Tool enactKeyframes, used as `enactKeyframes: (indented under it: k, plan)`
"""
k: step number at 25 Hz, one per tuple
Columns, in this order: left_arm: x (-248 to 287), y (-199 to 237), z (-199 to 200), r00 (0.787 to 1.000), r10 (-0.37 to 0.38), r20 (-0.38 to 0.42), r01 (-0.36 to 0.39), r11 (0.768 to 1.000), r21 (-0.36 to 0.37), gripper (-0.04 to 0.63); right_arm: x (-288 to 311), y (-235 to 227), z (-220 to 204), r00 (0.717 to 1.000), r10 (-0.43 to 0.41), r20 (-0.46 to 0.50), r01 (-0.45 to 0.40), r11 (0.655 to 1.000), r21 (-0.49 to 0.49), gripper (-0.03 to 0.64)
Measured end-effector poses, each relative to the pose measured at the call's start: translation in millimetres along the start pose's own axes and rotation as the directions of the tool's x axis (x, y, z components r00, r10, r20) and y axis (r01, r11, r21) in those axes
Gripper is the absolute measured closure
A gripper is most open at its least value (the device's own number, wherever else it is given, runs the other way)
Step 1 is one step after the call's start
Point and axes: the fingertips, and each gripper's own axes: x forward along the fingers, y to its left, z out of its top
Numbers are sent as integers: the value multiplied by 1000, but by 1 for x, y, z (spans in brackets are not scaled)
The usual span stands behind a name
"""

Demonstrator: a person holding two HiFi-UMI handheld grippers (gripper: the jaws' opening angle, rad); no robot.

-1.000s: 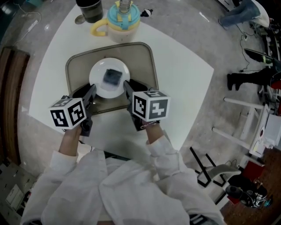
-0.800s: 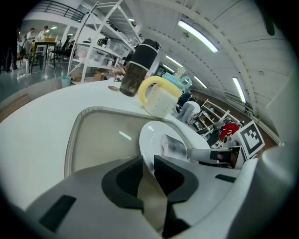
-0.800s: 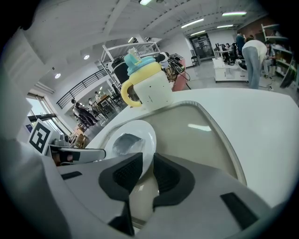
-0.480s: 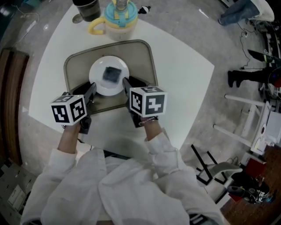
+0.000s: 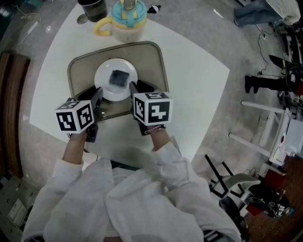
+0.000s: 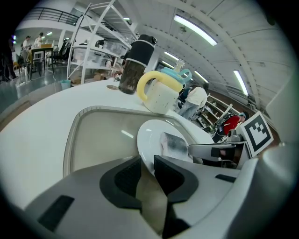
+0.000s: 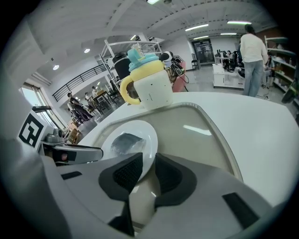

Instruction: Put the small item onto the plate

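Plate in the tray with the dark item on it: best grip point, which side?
Take the plate by its upturned rim, left and right near edges, slanting down from the person's side. It lies flat in the tray, so only the rim gives a lip, and the small item sits at the centre. The left gripper and right gripper pinch it there.

Surface [image 5: 189, 80]: plain white. Tray [image 5: 151, 61]: dull beige, no pattern. Plate [image 5: 103, 86]: plain white. Small item [image 5: 118, 78]: dark grey, mottled. Cup [image 5: 127, 23]: cream body, yellow handle, light blue lid. Tumbler [image 5: 94, 9]: dark with a black top. Left tool [image 5: 98, 93] and right tool [image 5: 132, 90]: grey bodies, black ribbed pads. Left cube [image 5: 74, 116] and right cube [image 5: 151, 108]: white with black square markers. Sleeves [image 5: 142, 198]: white. Floor [image 5: 246, 47]: grey, speckled.
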Motion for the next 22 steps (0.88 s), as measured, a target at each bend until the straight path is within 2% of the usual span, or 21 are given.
enactKeyframes:
  k: [10,14,22]
  plan:
    - [0,1,1,1000,20,6,-20,999,29,516,-1,-1,2,999,-45,-3,45,997,-57,532]
    - [-4,2,-1,1000,24,10,-24,1000,11,514,-6,2,-3,999,-41,-13,40,997,-72,532]
    - [-20,1,-4,995,74,61,-72,997,-42,515,-28,17,-11,999,41,12,-40,997,-72,532]
